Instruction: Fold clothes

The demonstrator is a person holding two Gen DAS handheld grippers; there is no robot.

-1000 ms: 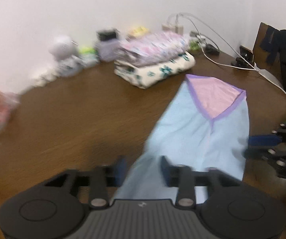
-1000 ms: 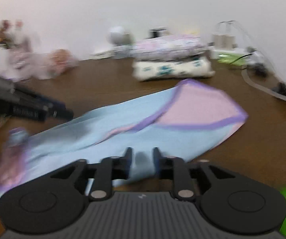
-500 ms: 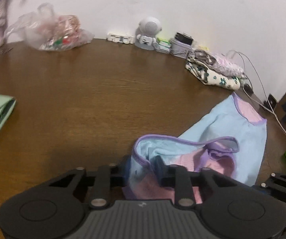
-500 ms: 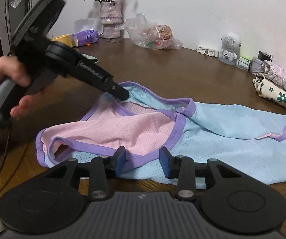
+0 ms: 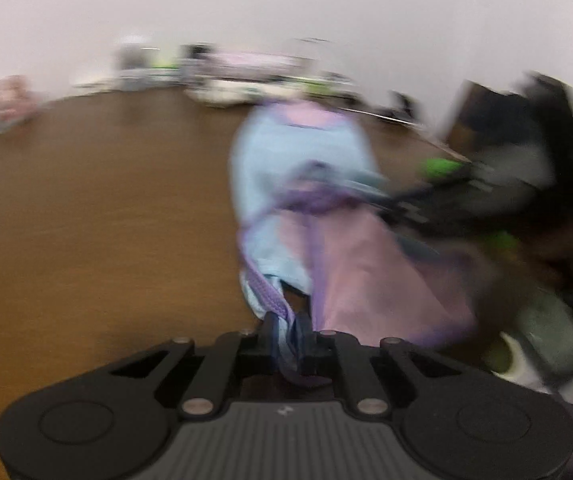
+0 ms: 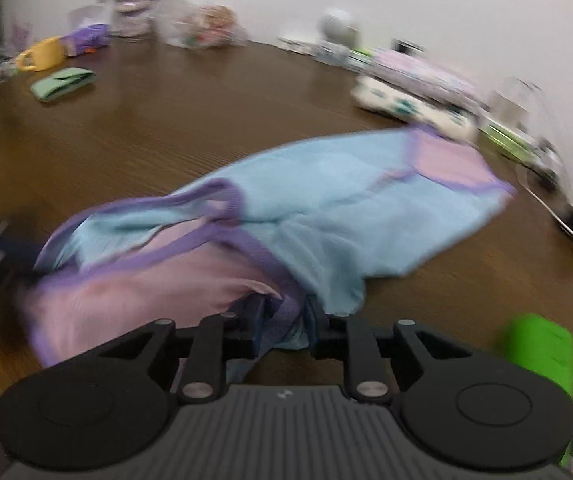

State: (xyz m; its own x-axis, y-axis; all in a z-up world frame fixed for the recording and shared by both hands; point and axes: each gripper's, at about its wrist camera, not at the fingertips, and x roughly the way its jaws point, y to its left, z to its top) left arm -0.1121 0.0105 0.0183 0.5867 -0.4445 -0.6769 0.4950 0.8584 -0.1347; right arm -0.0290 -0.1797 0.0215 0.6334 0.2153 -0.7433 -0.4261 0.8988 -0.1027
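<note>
Both grippers' fingers [image 5: 269,334] [image 6: 255,314] pinch garment [image 6: 326,200] trim

Each gripper [image 5: 288,334] [image 6: 282,316] is built of black linkage arms with silver screws, round discs and a ribbed grey housing.

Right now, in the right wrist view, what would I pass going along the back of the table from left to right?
Yellow cup → green folded cloth → clear bag → small white round gadget → stack of folded clothes.
</note>
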